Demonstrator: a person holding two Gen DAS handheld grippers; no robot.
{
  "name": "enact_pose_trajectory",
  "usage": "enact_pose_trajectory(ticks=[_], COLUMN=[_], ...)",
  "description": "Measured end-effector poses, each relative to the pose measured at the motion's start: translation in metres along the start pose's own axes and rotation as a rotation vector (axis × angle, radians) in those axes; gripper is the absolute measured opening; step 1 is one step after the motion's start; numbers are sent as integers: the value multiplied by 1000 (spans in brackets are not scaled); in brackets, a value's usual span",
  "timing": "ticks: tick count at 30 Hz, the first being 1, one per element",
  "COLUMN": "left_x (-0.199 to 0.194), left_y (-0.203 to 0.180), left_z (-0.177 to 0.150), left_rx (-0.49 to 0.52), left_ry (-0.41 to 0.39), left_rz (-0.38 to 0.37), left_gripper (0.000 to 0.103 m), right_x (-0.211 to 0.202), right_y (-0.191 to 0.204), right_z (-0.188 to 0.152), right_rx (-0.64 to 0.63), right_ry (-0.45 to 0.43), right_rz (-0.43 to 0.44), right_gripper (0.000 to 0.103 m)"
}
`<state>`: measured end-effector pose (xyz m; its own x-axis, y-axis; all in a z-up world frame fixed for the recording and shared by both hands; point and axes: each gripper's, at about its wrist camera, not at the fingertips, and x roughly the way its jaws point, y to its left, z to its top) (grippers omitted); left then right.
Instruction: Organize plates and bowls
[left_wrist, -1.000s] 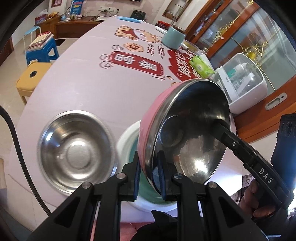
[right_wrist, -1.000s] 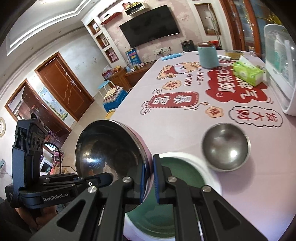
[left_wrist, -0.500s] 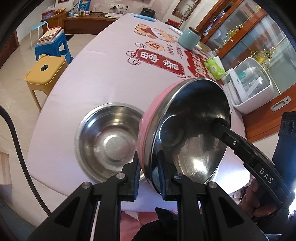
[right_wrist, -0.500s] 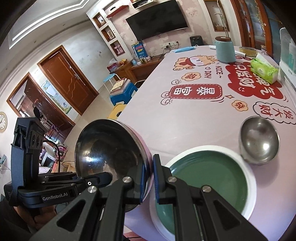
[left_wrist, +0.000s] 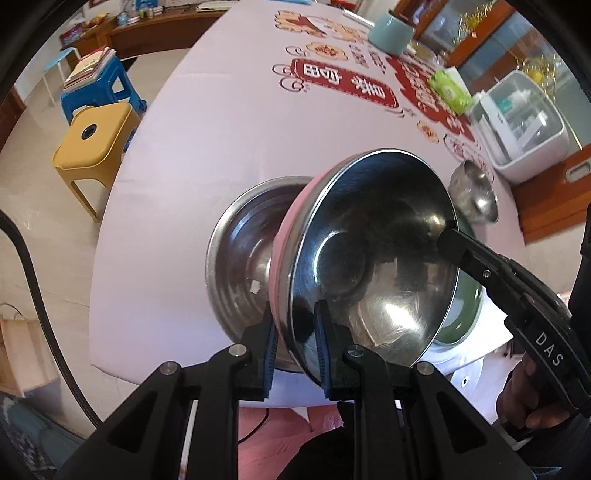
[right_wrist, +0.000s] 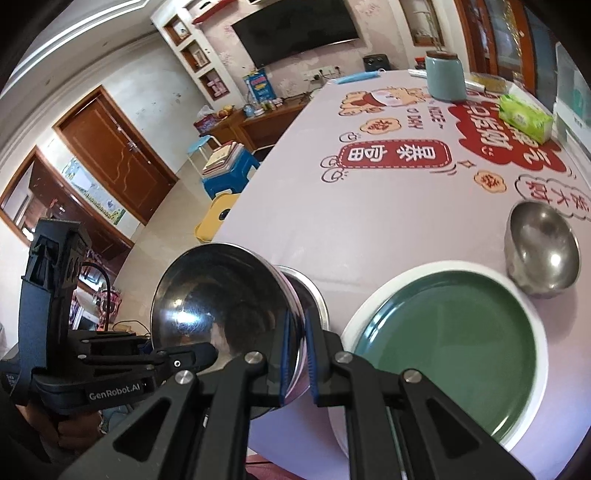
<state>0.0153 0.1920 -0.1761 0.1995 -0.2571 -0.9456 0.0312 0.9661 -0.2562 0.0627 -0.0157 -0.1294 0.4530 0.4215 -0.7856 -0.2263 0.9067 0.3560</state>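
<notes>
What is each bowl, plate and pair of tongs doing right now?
Pink bowl: tilted, held in the air by both tongs.
Big steel bowl: upright on the table, empty.
Small steel bowl: upright, empty.
Green plate: flat, empty.
Left tongs: shut on the pink bowl's rim.
Right tongs: shut on its rim.

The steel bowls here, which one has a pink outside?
The pink-sided bowl, held tilted by both grippers. The wide bowl behind it and the small bowl past the green plate are bare steel.

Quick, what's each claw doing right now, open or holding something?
Left claw: shut on the pink bowl's rim.
Right claw: shut on the same bowl's opposite rim.
</notes>
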Motion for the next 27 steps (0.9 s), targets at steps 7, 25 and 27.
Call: enact_pose_trajectory(ticks=[7, 25, 27], left_x=[17, 6, 3], left_y=[8, 12, 13], left_z=[9, 15, 16], left_rx=[45, 75, 74], left_ry=[74, -13, -33], left_rz=[10, 37, 47], left_gripper=[18, 34, 35], right_x=[8, 11, 10], right_y=[5, 15, 15], right_z=[-7, -7, -6], right_rx=[42, 32, 31], right_ry=[14, 19, 17], right_rz=[-33, -43, -42], right_gripper=[8, 9, 9])
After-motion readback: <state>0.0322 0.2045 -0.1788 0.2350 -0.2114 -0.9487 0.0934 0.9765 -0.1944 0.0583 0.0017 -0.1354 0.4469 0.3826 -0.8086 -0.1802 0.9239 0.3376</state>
